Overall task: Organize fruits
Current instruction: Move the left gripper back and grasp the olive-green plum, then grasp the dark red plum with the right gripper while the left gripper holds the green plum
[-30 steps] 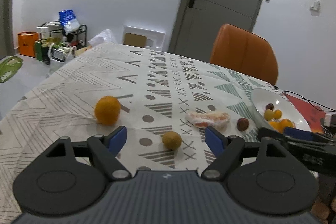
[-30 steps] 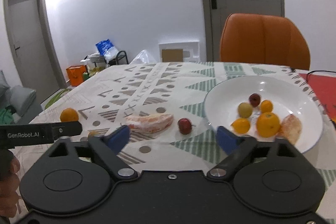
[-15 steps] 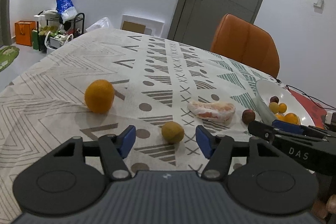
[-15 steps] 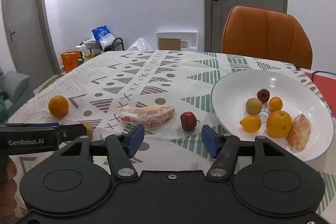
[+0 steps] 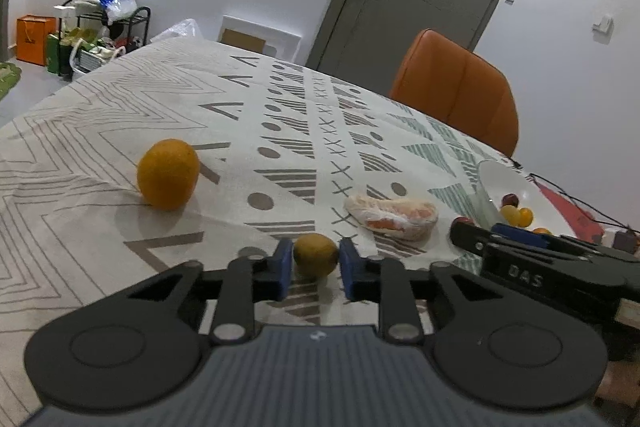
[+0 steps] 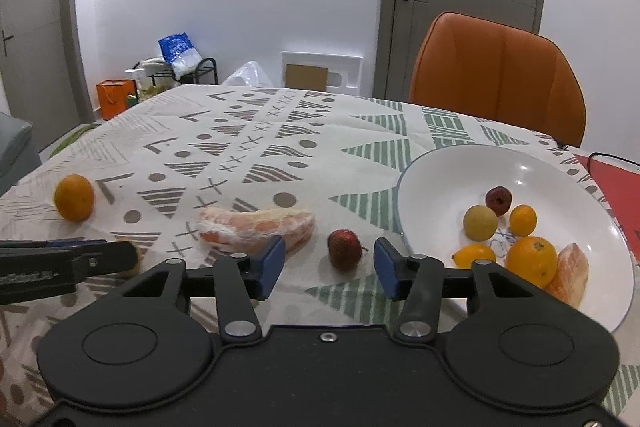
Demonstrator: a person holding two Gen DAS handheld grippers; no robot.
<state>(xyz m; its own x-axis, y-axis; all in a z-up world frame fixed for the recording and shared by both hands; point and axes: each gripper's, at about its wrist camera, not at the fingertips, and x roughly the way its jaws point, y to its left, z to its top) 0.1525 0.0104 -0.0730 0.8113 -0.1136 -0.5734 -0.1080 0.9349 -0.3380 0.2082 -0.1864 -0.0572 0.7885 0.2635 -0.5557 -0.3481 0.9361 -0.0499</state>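
My left gripper (image 5: 315, 261) has its blue pads against both sides of a small yellow-brown fruit (image 5: 316, 254) on the tablecloth. An orange (image 5: 168, 174) lies to its left and a wrapped pomelo wedge (image 5: 392, 214) to its right. My right gripper (image 6: 329, 265) is open around a small dark red fruit (image 6: 344, 249), pads apart from it. The white bowl (image 6: 448, 171) at the right holds several fruits, among them an orange (image 6: 532, 259) and a pomelo wedge (image 6: 570, 273). The wrapped wedge (image 6: 256, 229) and loose orange (image 6: 74, 197) also show in the right wrist view.
An orange chair (image 6: 496, 75) stands behind the table's far right side. A red mat with a black cable (image 6: 612, 179) lies beside the bowl. A rack with bags (image 5: 100, 31) stands on the floor at the far left.
My left gripper moved forward and its fingers closed onto the small yellow-brown fruit. My right gripper moved toward the dark red fruit and its fingers narrowed around it.
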